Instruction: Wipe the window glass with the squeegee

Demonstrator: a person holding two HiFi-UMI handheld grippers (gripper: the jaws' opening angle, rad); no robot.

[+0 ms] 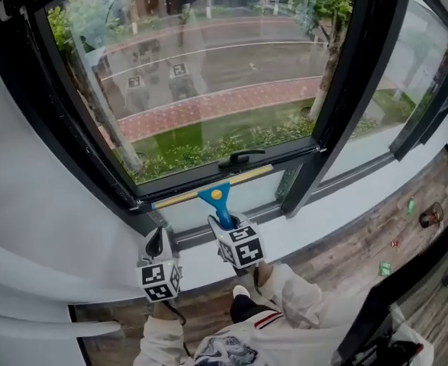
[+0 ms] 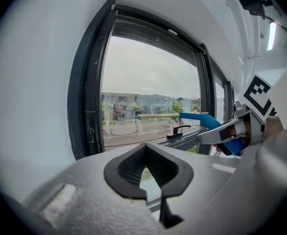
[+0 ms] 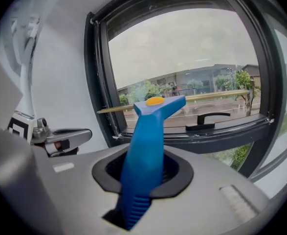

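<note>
Showing what the head view hides: right claw (image 3: 142,174) clamped on squeegee (image 3: 150,136) handle, left claw (image 2: 148,173) closed, empty.

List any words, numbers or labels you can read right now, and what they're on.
No readable text anywhere.
Marker cubes on the left gripper and right gripper: black-and-white square patterns only, no letters.
Blue squeegee: yellow disc, no print visible.
Small green items on the floor: too small to read.

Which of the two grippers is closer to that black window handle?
The right. The right gripper, holding the blue squeegee, sits just below the window handle; the left gripper hangs lower and off to its left, empty.
</note>
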